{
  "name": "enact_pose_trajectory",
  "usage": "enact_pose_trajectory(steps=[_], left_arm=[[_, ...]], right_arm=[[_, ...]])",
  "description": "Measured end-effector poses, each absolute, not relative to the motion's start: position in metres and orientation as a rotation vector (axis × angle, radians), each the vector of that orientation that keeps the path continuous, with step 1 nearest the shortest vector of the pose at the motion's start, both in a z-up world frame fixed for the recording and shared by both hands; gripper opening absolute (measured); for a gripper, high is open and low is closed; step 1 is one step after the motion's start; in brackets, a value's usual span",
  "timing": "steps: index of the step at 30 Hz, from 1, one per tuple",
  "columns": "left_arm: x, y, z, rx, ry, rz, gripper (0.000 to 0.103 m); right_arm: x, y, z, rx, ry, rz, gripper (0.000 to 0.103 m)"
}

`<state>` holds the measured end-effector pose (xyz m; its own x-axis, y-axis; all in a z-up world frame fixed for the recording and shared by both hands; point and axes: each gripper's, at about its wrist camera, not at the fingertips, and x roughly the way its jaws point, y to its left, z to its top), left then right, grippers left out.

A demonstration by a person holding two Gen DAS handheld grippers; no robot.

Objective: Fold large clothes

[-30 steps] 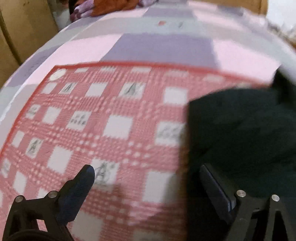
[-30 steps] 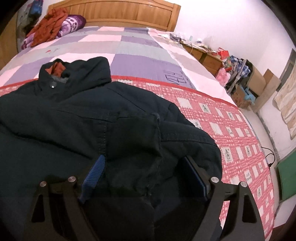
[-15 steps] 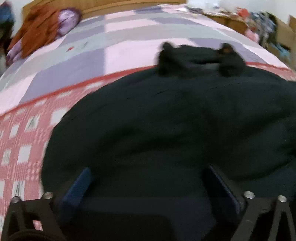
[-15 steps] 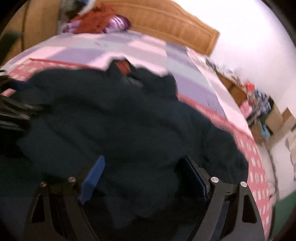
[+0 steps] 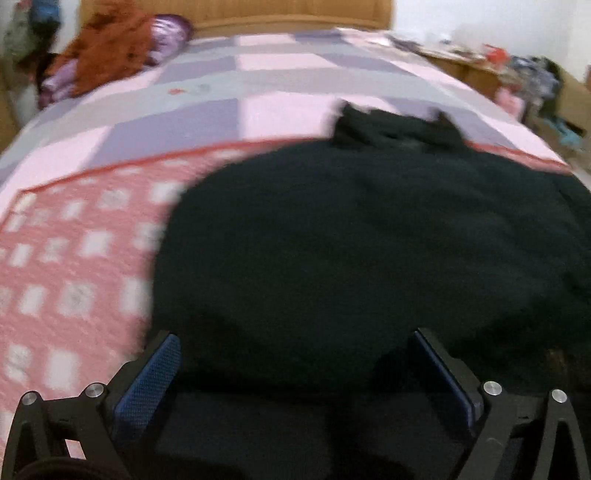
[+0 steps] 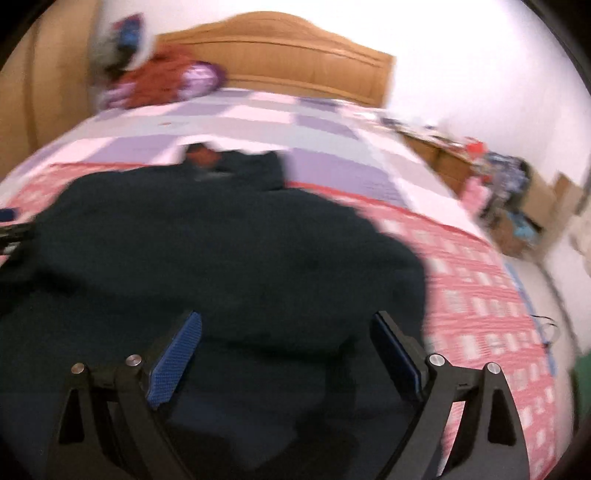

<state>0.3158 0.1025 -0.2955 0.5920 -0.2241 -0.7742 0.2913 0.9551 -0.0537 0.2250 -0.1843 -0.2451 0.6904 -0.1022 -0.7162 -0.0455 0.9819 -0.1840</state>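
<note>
Covering bed (image 5: pixel 229 122): checked blanket (image 5: pixel 74 258).

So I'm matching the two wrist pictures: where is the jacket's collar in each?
Left wrist: the collar is above centre, right of the middle, at the far end of the jacket.
Right wrist: the collar is upper left of centre, with an orange lining showing.
Shared landmark: the wooden headboard at the top of both.

A wooden headboard (image 6: pixel 280 59) stood against a white wall (image 6: pixel 461 66); a cluttered low cabinet (image 6: pixel 443 155) ran beside the bed (image 5: pixel 258 85).
</note>
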Motion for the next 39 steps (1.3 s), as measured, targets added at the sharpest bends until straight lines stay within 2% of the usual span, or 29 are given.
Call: enact_pose_trajectory(steps=[5,8,16,23,29,39], left_arm=[[0.258,0.075,-0.344,0.186,1.043,-0.333,0.101],[0.235,0.105,-0.353,0.155,1.037,-0.292,0.102],[0.198,0.194,-0.346,0.104,1.123,0.014,0.101],[0.138,0.143,-0.325,0.042,1.098,-0.040,0.099],[0.085,0.114,-0.345,0.111,1.142,-0.105,0.100],[0.040,0.195,-0.341,0.188,1.142,-0.053,0.100]], right_arm=[[0.173,-0.123,-0.282,-0.342,0.921,0.165,0.093],[0.150,-0.160,-0.304,-0.327,1.004,0.107,0.094],[0.090,-0.312,-0.290,-0.188,1.074,-0.211,0.094],[0.035,-0.285,-0.257,-0.144,0.989,-0.111,0.094],[-0.019,-0.222,-0.280,-0.256,1.047,0.067,0.094],[-0.118,-0.351,-0.278,-0.123,1.204,-0.480,0.094]])
